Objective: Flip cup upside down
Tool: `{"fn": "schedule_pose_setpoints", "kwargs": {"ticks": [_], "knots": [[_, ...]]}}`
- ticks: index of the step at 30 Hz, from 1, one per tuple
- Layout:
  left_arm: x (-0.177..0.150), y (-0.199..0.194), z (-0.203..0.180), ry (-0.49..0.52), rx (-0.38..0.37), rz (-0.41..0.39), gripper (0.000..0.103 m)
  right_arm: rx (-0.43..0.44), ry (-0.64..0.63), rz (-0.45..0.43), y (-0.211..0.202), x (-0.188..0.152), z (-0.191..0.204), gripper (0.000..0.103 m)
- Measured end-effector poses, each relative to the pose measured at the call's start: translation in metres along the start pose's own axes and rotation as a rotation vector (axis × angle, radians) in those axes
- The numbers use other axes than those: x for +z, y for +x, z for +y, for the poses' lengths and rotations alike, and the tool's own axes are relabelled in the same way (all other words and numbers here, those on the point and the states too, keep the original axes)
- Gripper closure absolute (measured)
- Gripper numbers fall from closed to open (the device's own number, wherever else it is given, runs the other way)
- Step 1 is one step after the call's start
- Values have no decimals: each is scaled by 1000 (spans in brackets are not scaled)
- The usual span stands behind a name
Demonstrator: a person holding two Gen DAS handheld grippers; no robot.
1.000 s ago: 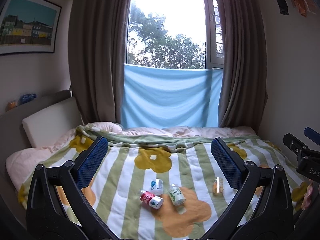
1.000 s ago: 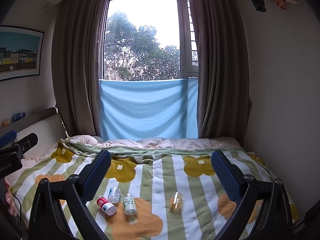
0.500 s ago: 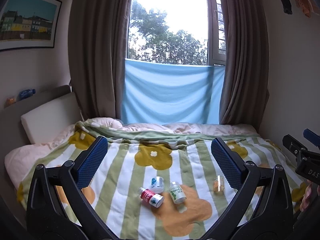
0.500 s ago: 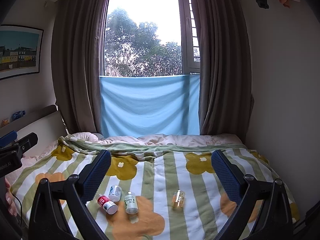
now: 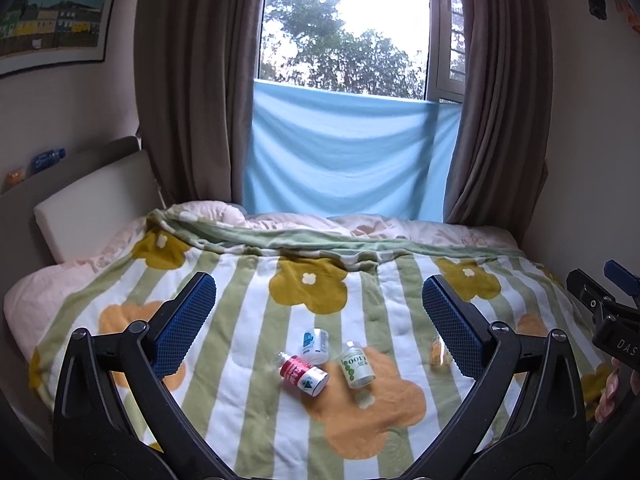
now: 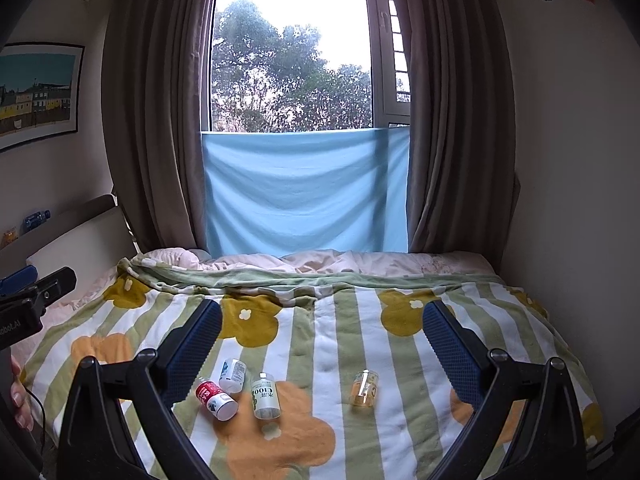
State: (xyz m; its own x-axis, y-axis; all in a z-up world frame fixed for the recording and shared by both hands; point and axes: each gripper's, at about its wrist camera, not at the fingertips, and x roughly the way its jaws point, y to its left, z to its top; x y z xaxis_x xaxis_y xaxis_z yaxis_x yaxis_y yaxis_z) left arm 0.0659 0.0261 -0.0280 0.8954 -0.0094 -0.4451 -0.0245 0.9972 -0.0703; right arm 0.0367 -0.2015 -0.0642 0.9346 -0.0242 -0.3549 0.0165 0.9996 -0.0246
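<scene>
A small clear cup with an orange tint lies on the striped flower blanket, right of three bottles. In the left wrist view the cup is partly hidden behind the right finger. My right gripper is open and empty, well above and short of the cup. My left gripper is open and empty, above the bottles. Each gripper's body shows at the edge of the other's view.
A red-labelled bottle, a blue-labelled white bottle and a green-labelled bottle lie left of the cup. The blanket covers a bed with a headboard on the left, a wall on the right and a curtained window behind.
Both views have tilted downward and come a little closer to the bed. The bottles and cup lie as before. Both grippers stay open.
</scene>
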Motion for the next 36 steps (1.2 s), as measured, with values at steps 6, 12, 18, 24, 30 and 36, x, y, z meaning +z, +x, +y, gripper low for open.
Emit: {"fn": "schedule_pose_setpoints", "kwargs": {"ticks": [6,12,18,24,30,36], "knots": [[-18,61,20,-39,18,204,0,55,-17,164,58,-11,2,3],[-62,141,41,-91,32,425,0,129,-25,372,144,-40,10,3],[-125,228,56,-118,59,630,0,216,-21,528,234,-84,28,3],[-182,281,64,-147,83,745,0,258,-31,674,325,-140,56,3],[-227,306,62,-149,63,818,0,284,-40,800,393,-193,83,3],[-261,319,59,-144,40,872,0,303,-61,893,433,-230,103,6]]}}
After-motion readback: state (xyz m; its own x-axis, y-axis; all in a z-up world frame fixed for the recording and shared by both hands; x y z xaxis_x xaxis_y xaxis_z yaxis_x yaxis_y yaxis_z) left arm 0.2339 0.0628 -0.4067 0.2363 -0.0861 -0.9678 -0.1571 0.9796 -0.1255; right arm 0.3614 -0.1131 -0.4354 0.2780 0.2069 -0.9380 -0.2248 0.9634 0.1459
